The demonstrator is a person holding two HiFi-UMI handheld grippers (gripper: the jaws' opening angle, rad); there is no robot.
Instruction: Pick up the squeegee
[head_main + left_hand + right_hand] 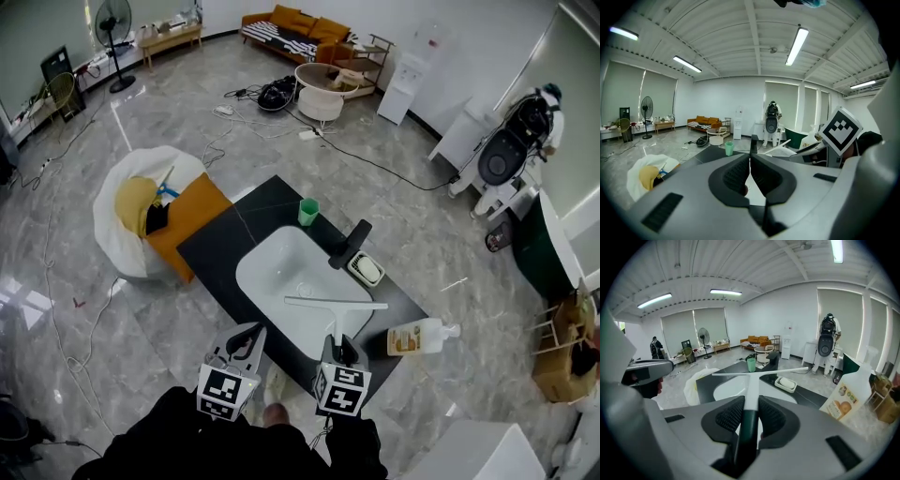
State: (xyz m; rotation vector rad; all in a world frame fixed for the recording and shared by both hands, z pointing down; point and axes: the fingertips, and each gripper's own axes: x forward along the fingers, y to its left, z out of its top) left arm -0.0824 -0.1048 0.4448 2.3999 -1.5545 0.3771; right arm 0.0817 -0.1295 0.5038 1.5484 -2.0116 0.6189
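Squeegee (752, 380): dark handle clamped between the narrowly set jaws of the right gripper (751, 405), white blade crosswise over the white sink (267, 274), handle end hidden inside the gripper. The soap dish (366, 270) holds a pale bar, while the contents of the green cup (307, 212) are indiscernible. The jaws of the left gripper (750, 161) are pressed together with nothing between them.

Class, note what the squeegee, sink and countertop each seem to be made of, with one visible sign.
The squeegee looks plastic: matte white, dark green grip. The sink is probably ceramic: smooth, glossy white. The countertop looks like black stone or an imitation: faint pale veins.
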